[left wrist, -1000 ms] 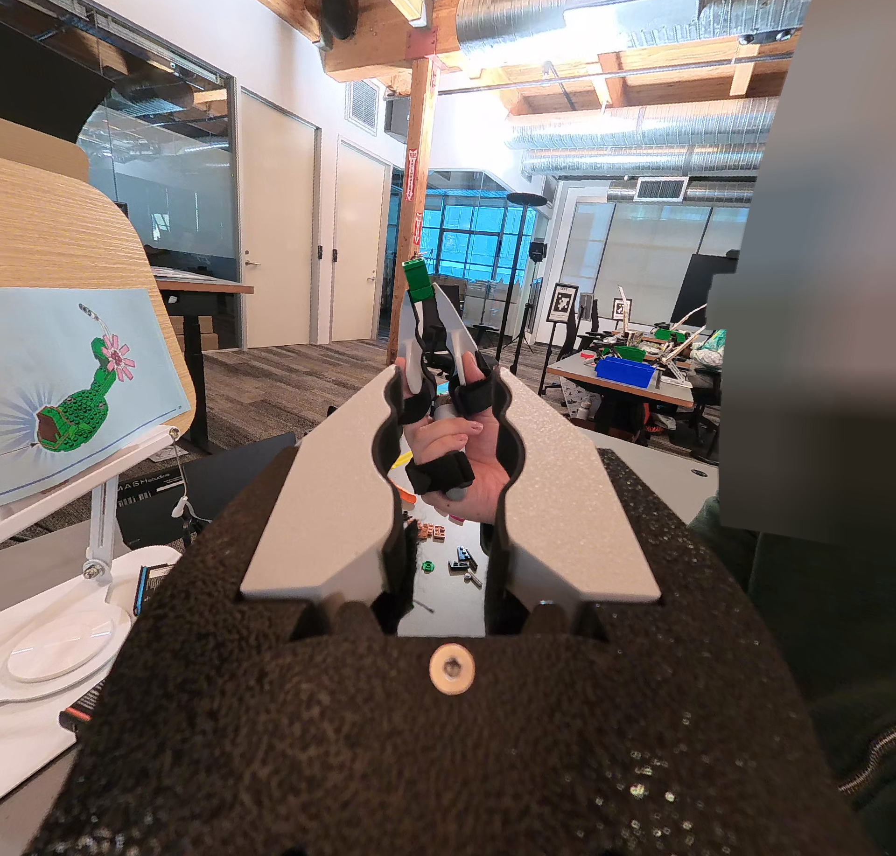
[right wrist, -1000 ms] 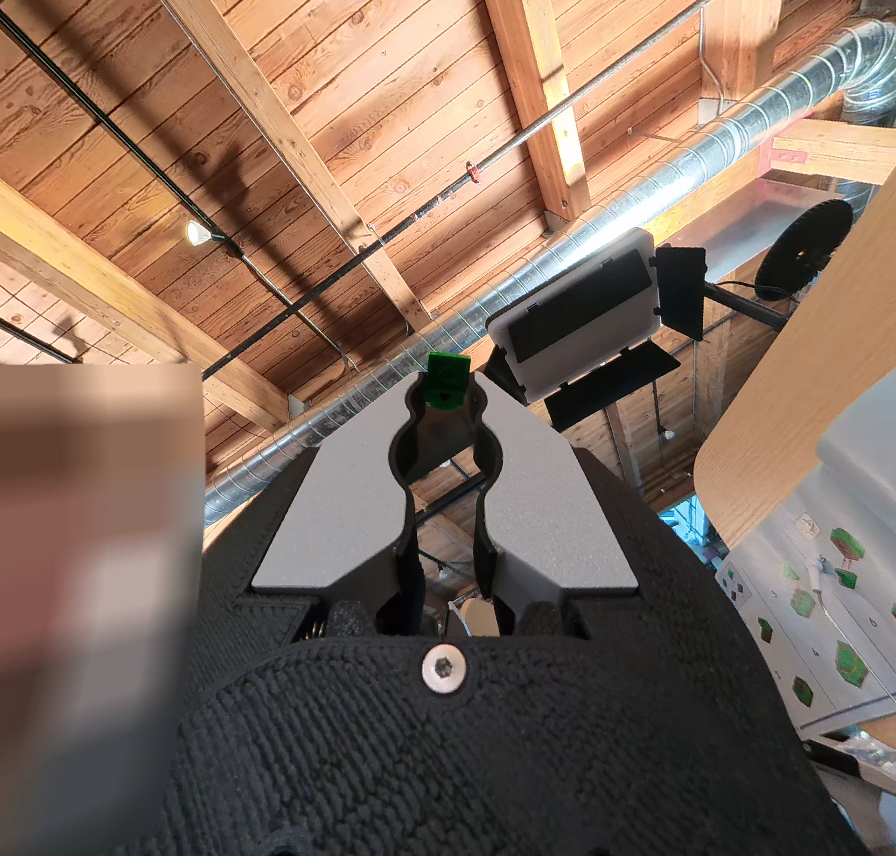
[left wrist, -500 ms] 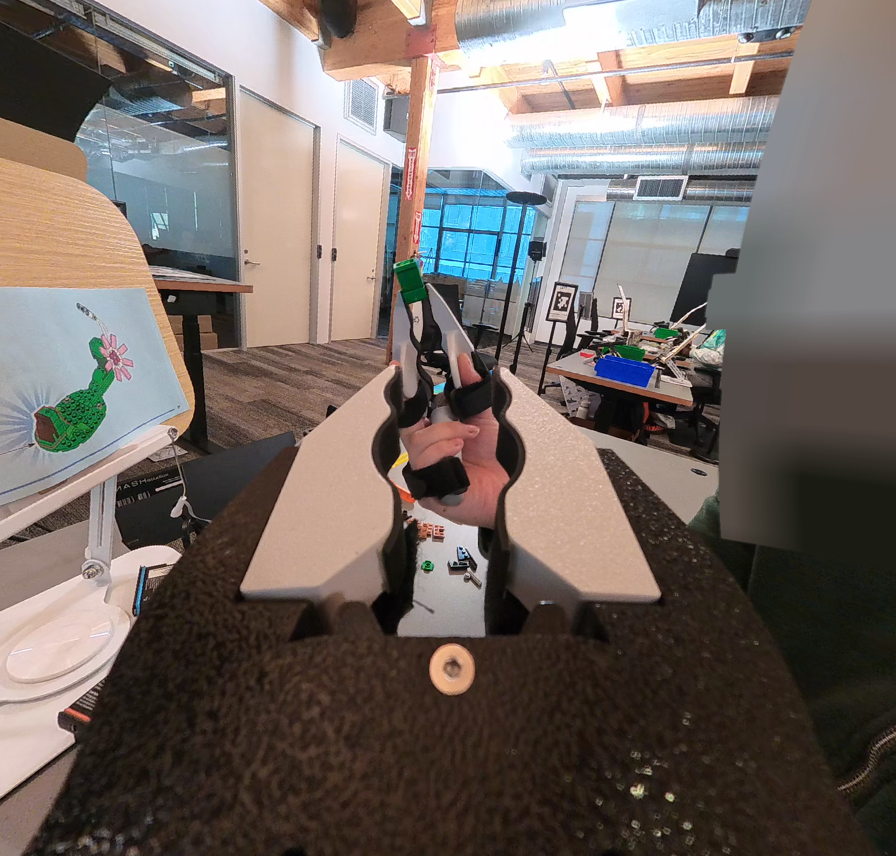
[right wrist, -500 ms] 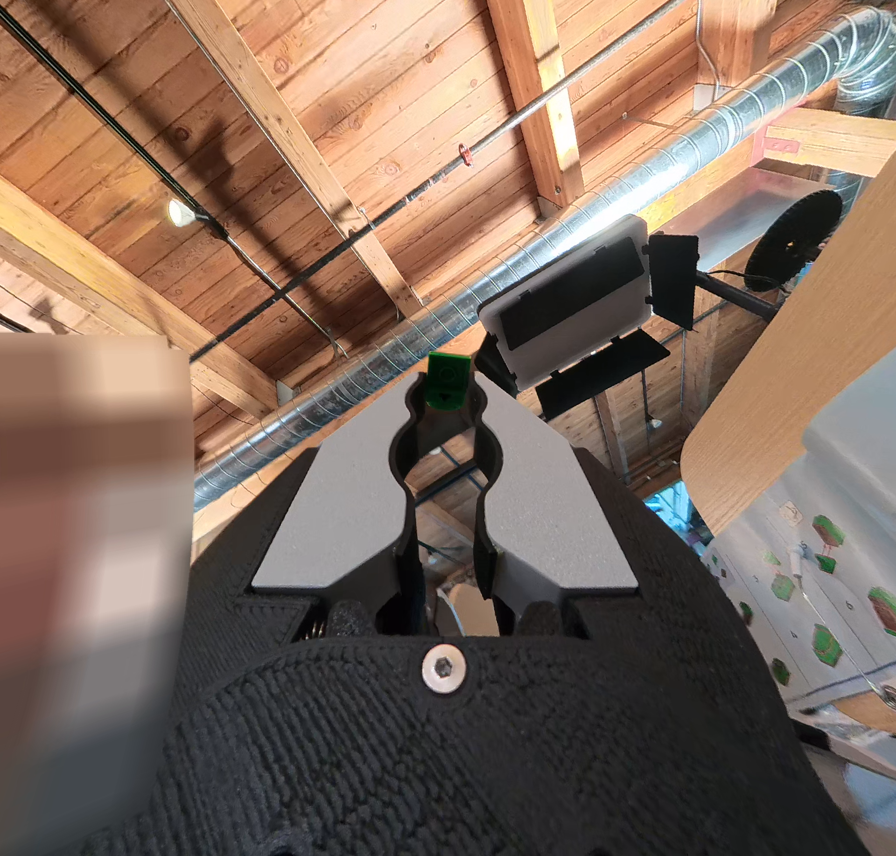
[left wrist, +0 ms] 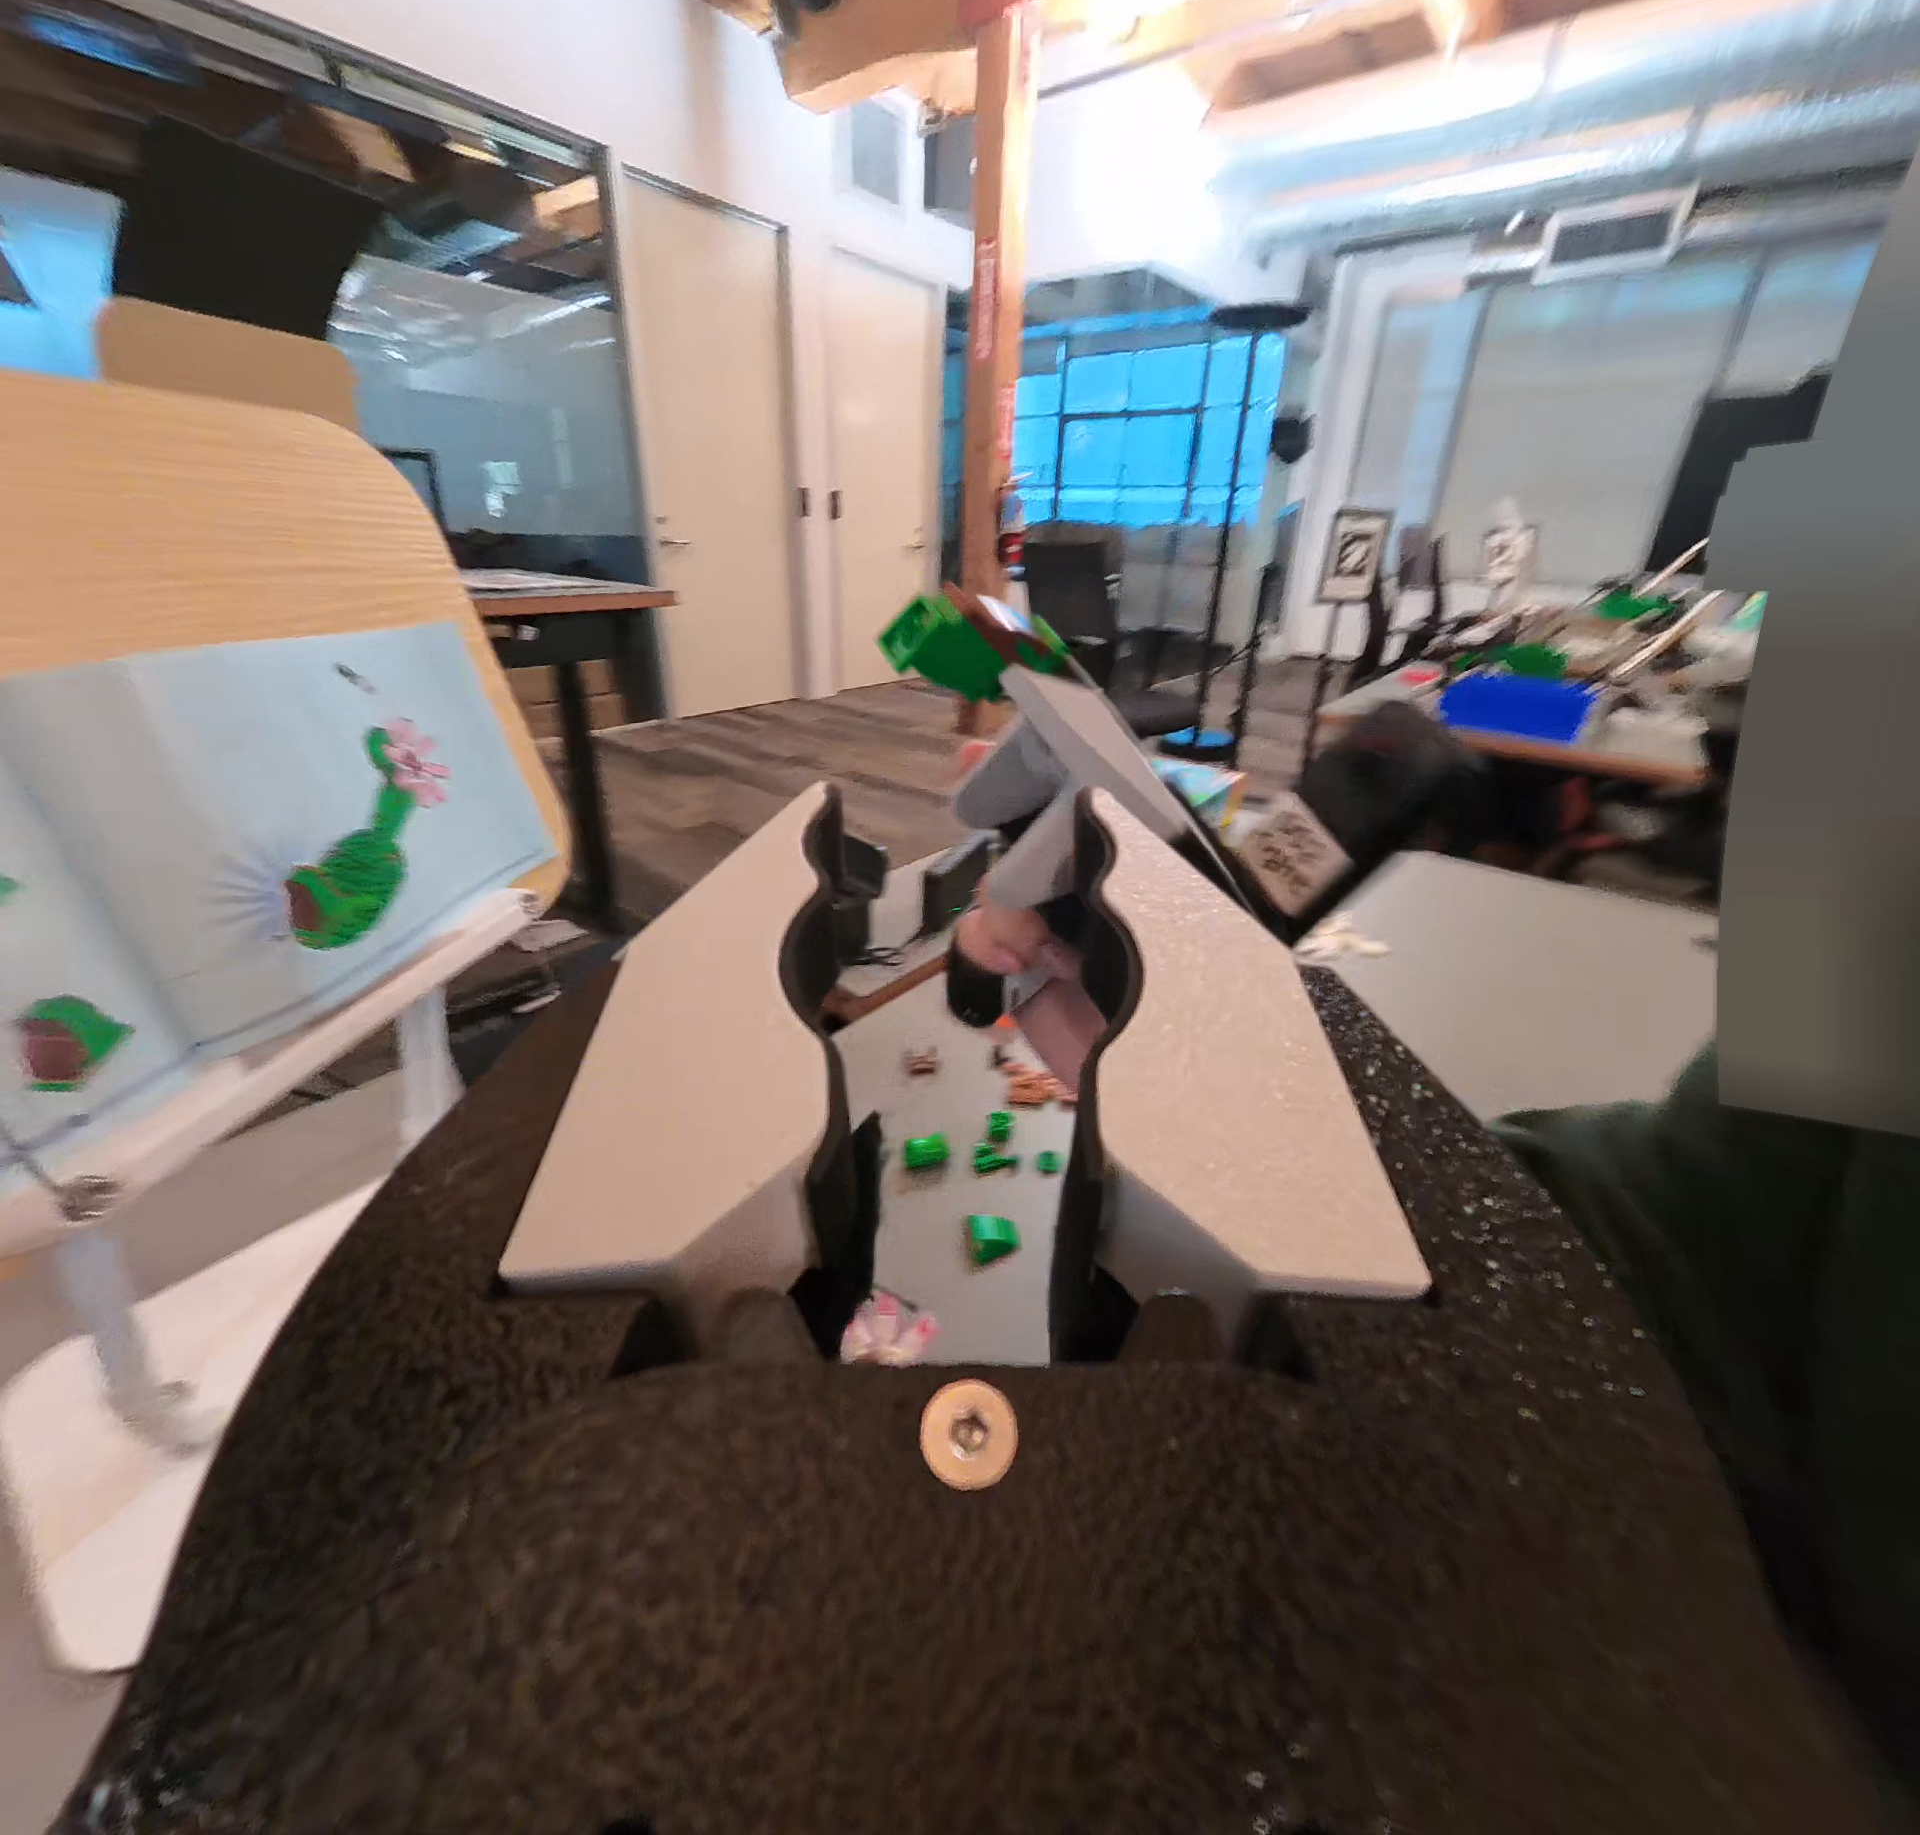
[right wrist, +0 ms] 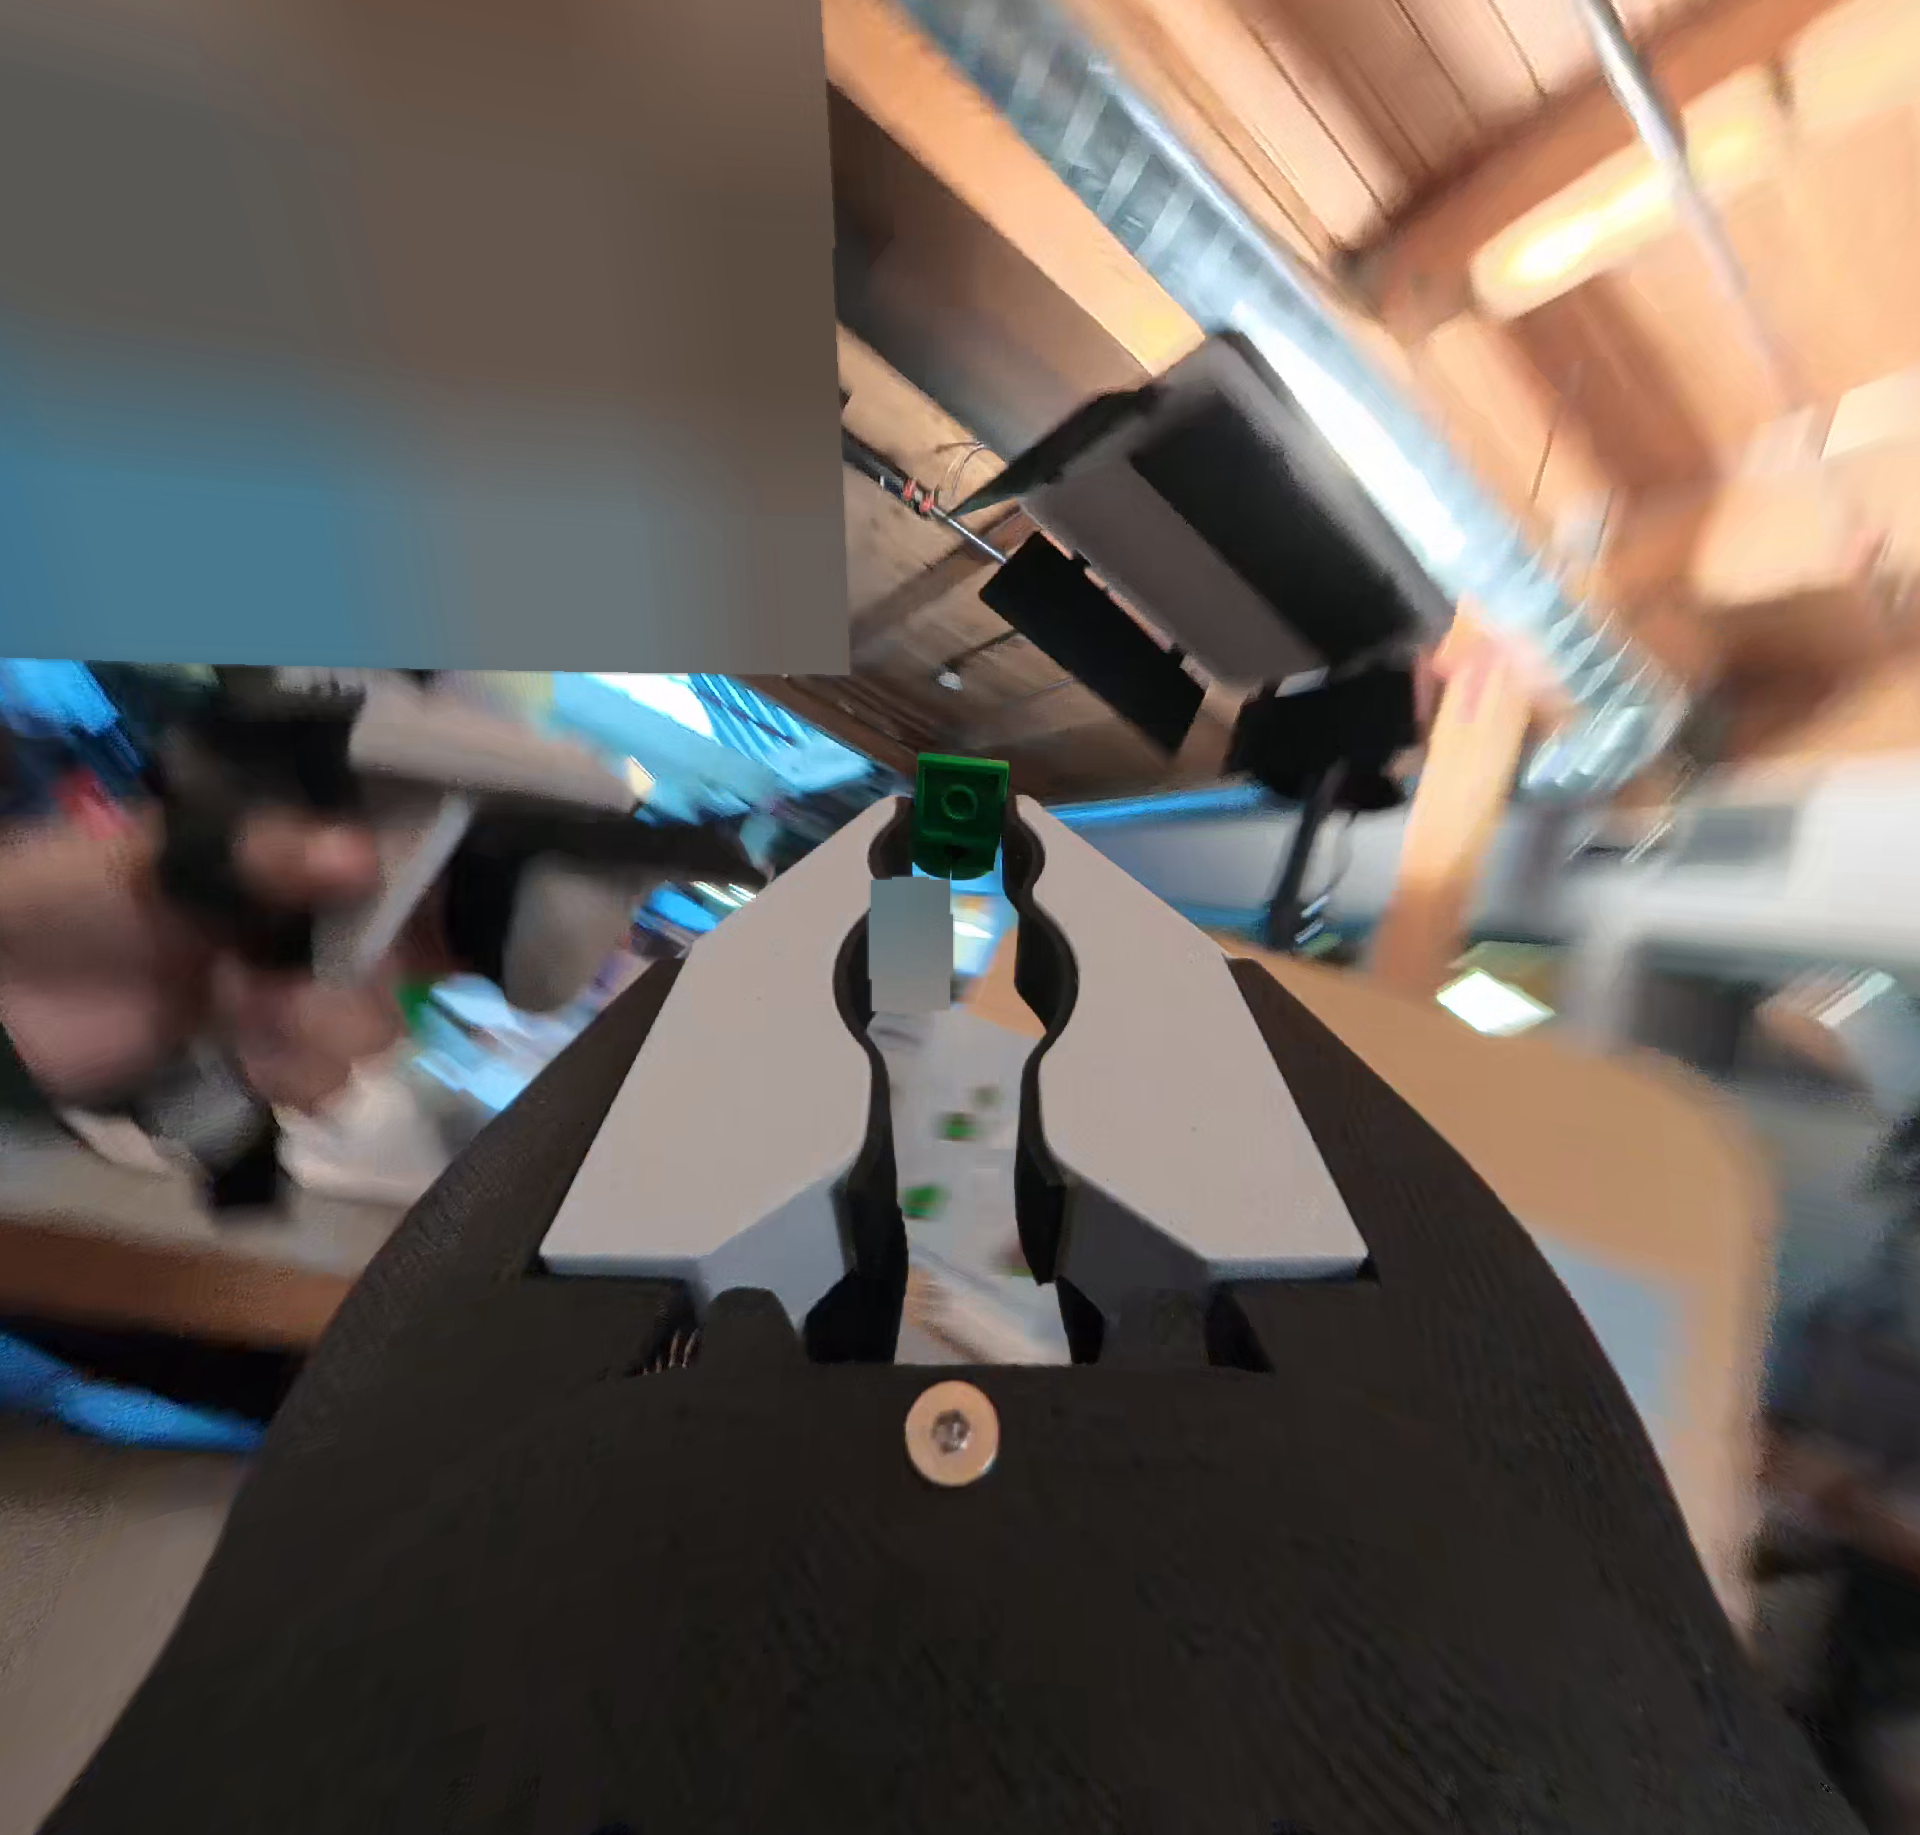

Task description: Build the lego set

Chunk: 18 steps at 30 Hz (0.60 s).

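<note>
Right gripper (right wrist: 956, 829) has tipped from ceiling toward level, clamping the green brick (right wrist: 958, 814), stud face camera-ward; left gripper (left wrist: 956, 829) gapes empty.

Probably an open-plan office: desks (left wrist: 1538, 757), glass partitions (left wrist: 468, 435), exposed ducts (left wrist: 1558, 123)

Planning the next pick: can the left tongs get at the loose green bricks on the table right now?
Probably yes. The left tongs are open and empty, and the green bricks lie on the table directly between its fingers. The right tongs, shut on a green piece, are raised above that path.
</note>
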Motion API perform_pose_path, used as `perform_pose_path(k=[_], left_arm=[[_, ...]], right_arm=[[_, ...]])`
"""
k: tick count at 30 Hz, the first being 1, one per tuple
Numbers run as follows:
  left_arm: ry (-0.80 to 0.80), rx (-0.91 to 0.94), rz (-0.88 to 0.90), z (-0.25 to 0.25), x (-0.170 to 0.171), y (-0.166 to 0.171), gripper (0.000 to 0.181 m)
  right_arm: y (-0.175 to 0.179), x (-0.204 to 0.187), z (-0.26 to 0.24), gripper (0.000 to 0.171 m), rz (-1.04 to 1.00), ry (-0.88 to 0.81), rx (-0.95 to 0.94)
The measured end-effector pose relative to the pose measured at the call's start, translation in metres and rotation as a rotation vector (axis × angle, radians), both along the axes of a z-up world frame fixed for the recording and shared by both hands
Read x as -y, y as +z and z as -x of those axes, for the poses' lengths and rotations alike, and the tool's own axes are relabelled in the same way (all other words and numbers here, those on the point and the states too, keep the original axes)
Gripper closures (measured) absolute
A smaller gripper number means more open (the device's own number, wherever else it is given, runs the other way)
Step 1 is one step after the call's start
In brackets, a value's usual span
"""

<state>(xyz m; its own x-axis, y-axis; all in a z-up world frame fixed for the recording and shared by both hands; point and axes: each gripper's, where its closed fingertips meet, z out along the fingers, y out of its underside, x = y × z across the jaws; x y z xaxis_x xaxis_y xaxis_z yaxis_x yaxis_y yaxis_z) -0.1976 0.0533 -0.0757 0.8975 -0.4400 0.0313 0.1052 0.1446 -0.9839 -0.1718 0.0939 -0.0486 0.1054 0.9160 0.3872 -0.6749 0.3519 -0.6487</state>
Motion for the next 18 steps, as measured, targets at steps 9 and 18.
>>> perform_pose_path(k=[9, 18], left_arm=[[-0.030, 0.069, -0.038, -0.003, 0.000, 0.008, 0.136], [-0.012, -0.088, -0.034, -0.009, 0.000, -0.002, 0.136]], right_arm=[[-0.030, 0.031, 0.022, 0.157, -0.625, -0.616, -0.037], [-0.036, 0.045, 0.028, 0.157, -0.791, -0.790, -0.097]])
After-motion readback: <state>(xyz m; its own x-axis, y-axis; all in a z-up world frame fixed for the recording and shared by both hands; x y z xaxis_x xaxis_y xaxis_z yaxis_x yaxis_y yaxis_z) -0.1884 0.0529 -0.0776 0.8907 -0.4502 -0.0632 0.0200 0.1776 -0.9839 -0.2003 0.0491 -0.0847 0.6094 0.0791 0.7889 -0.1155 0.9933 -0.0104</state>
